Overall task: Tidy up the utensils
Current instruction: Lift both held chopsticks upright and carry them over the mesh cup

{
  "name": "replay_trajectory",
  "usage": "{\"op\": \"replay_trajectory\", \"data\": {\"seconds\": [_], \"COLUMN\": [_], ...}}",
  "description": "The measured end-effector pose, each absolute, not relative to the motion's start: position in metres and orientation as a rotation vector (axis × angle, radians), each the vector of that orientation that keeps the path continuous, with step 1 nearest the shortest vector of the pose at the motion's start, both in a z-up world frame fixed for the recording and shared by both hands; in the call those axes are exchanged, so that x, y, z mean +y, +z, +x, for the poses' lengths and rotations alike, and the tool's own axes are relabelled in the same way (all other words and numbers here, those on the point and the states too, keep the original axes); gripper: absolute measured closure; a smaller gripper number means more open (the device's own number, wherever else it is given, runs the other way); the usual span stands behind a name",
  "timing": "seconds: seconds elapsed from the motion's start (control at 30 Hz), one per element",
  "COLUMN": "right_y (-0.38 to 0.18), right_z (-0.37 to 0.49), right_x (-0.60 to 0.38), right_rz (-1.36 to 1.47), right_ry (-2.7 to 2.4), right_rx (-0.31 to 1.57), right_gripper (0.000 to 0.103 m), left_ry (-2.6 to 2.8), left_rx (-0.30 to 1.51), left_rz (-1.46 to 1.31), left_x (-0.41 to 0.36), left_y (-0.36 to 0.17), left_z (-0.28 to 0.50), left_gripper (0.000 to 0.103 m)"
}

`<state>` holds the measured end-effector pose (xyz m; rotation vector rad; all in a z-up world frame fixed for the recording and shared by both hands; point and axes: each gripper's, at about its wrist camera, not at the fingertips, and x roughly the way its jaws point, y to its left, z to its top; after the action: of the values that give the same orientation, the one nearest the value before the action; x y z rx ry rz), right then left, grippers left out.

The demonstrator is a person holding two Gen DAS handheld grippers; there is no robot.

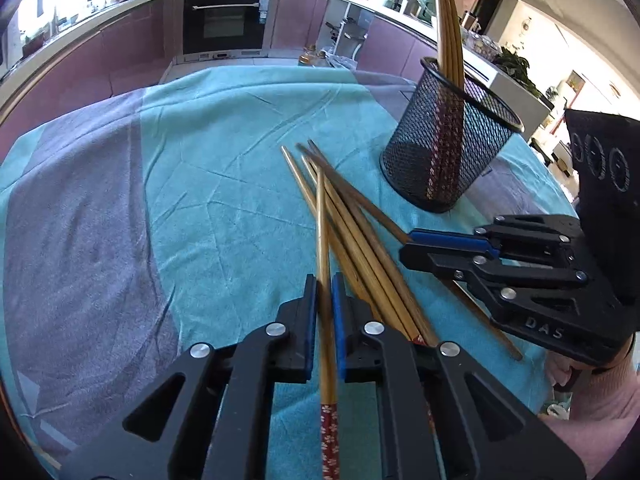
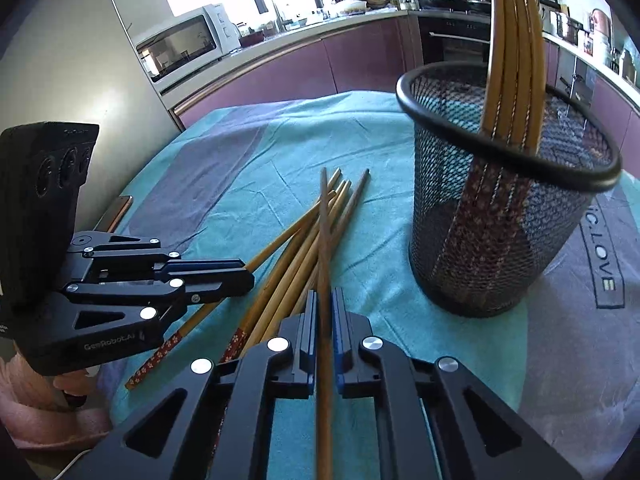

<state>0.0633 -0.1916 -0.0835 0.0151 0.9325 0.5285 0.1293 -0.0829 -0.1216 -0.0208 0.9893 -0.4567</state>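
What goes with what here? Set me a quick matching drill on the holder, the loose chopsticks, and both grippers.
Things:
1. mesh holder
2. loose chopsticks
3. left gripper
4. right gripper

States:
A. lying in a pile on the teal cloth
B. shut on a chopstick with a red floral end
C. standing upright with chopsticks inside
D. shut on a chopstick, beside the holder

Pairs: 1-C, 2-A, 3-B, 4-D

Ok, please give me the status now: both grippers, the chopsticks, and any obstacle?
Left gripper shut on one chopstick. Right gripper shut on another chopstick. Loose pile on cloth; mesh cup holds several. Nothing blocking.
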Motion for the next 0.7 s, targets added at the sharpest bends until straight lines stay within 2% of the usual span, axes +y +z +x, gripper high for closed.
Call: {"op": "replay_trajectory", "data": {"seconds": [0.7], "right_y": [0.001], "right_z": [0.03], "right_x": [-0.248], "right_rz": [0.077], "right_ry": [0.468], "right_rx": [0.639], "right_gripper": [0.097], "left_ry": [-0.588], "left_rx": [0.701], "left_rz": [-0.081], "left_x": [-0.07], "left_y": [-0.013], "left_z": [0.095], "left_gripper": [0.095]}}
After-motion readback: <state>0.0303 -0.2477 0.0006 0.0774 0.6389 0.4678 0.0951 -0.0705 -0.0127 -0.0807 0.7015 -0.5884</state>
